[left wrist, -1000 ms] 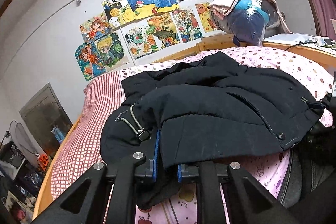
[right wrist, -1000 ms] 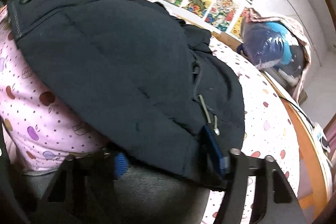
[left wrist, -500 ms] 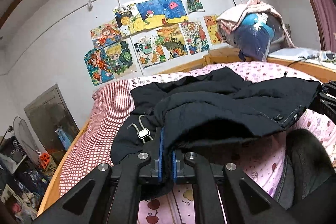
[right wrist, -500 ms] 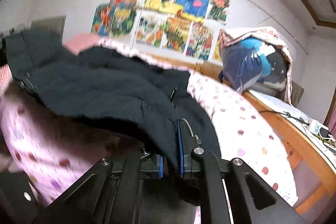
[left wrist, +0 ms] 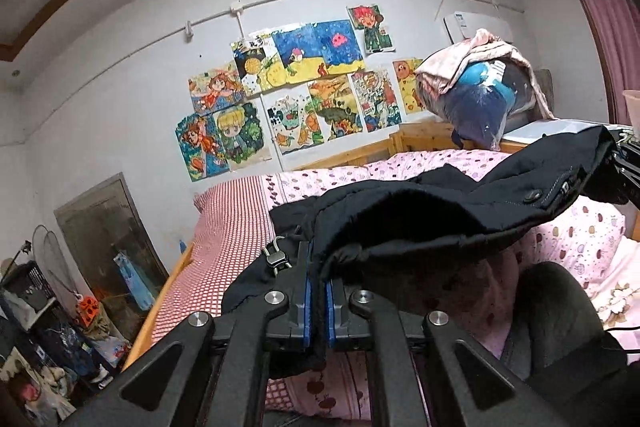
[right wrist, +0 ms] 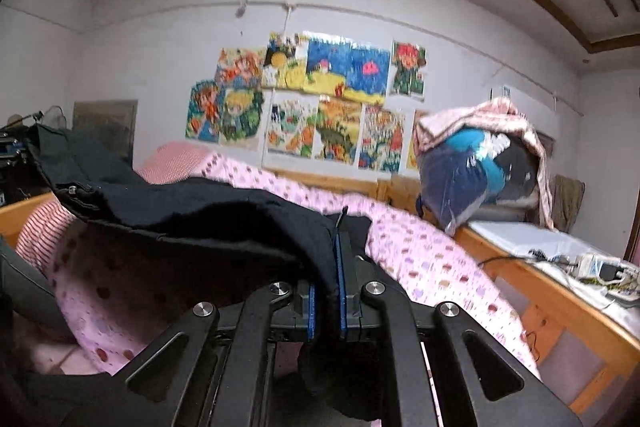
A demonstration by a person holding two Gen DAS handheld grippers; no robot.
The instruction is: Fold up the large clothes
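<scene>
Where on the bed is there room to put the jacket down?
Bare room: the pink dotted sheet between the jacket and the wooden rail, and the red checked part toward the drawings. It is crowded at the corner by the bundle.

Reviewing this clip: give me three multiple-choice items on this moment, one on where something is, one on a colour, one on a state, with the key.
1. Where do the drawings hang?
A. on the wall behind the bed
B. on the curtain
C. on the ceiling

2. What colour is the jacket?
A. red
B. black
C. yellow

3. How does the left gripper stand?
A. wide open, holding nothing
B. shut on the jacket
C. shut on a pillow

Key:
1 A, they are stuck on the white wall above the bed.
2 B, the fabric is black in both views.
3 B, its blue pads pinch the jacket's edge.
</scene>
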